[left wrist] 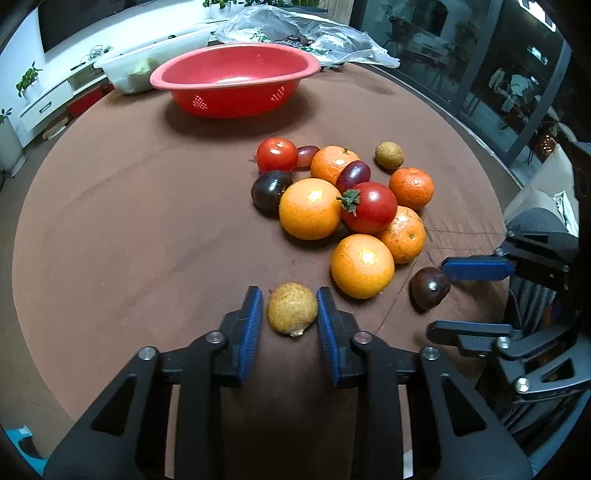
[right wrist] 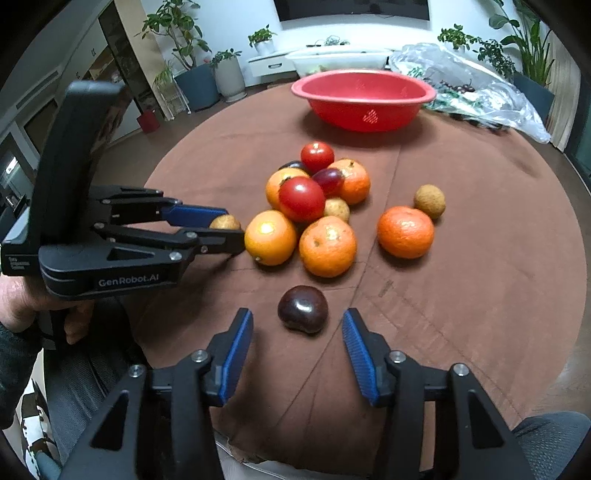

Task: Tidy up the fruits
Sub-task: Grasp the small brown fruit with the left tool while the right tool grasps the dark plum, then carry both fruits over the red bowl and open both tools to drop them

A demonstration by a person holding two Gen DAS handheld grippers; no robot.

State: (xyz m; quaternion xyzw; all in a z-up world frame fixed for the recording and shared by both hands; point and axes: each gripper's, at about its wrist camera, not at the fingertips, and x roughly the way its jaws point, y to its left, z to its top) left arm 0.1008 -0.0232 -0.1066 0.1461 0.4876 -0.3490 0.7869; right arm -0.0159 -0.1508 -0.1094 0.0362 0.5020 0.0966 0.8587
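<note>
A pile of oranges (left wrist: 310,208), red tomatoes (left wrist: 369,206), dark plums and grapes lies on the brown table. A red basket (left wrist: 236,77) stands at the far side; it also shows in the right wrist view (right wrist: 364,98). My left gripper (left wrist: 290,308) has its pads at both sides of a tan longan (left wrist: 291,308), which rests on the cloth; I cannot tell if they press it. In the right wrist view the left gripper (right wrist: 231,225) has that longan (right wrist: 223,222) between its fingers. My right gripper (right wrist: 297,332) is open around a dark plum (right wrist: 303,308), apart from it.
A white tub (left wrist: 147,66) and a clear plastic bag (left wrist: 306,33) sit behind the basket. A loose longan (right wrist: 429,201) and a mandarin (right wrist: 405,232) lie right of the pile. The round table's edge (left wrist: 480,136) curves close on the right. Potted plants stand beyond.
</note>
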